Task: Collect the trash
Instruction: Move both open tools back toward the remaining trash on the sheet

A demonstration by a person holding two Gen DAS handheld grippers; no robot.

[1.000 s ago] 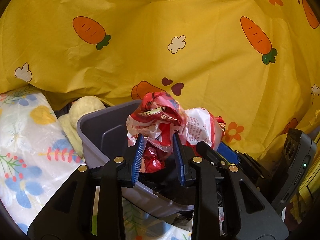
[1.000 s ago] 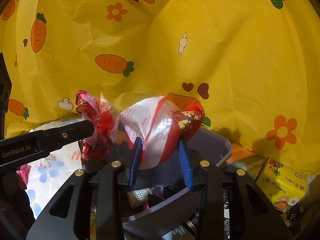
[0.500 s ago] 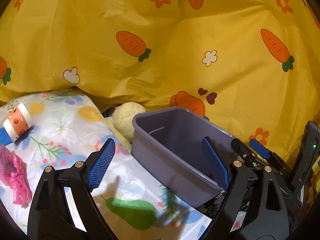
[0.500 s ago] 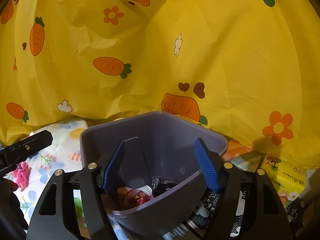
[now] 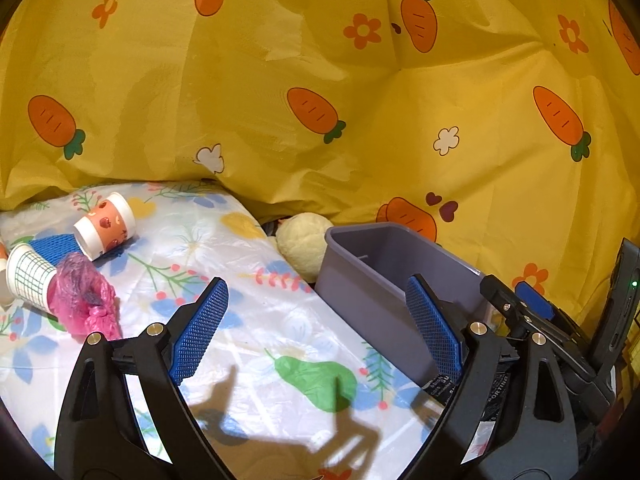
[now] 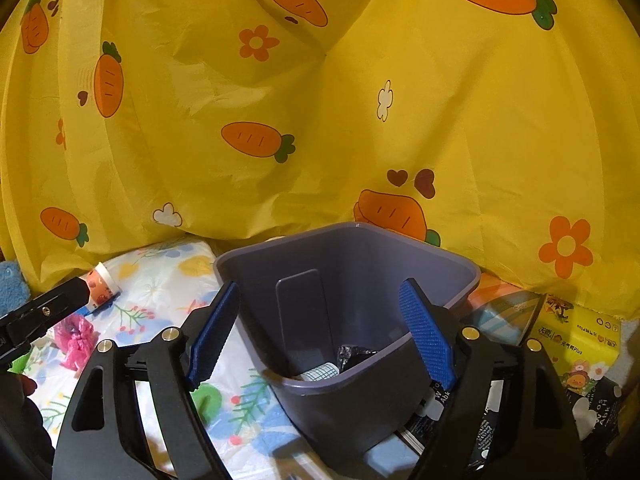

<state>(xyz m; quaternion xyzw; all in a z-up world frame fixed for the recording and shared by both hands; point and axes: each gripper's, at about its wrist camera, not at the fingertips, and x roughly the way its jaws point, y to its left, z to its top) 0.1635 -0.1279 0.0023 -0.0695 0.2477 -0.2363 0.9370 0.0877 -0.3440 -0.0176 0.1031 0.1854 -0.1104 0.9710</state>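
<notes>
The left tool stands spread wide with nothing between its blue pads, hanging over the flowered plastic sheet that covers the bench. The right tool is opening, its pads apart on either side of the grey bin, touching nothing; the bin's near rim lies between them. Inside the bin, low at 6 o'clock, sit a checked paper cup and a dark crumpled wrapper. In the left view the bin stands at 3 o'clock of the tool, with a pale yellow plush toy just beside its far corner. At 10 o'clock lie more trash pieces: an orange paper cup on its side, a checked cup on its side, and a crumpled pink bag touching the checked cup. A yellow carrot cloth hangs behind everything. At 3 o'clock of the right tool a yellow tissue pack lies beside the bin
</notes>
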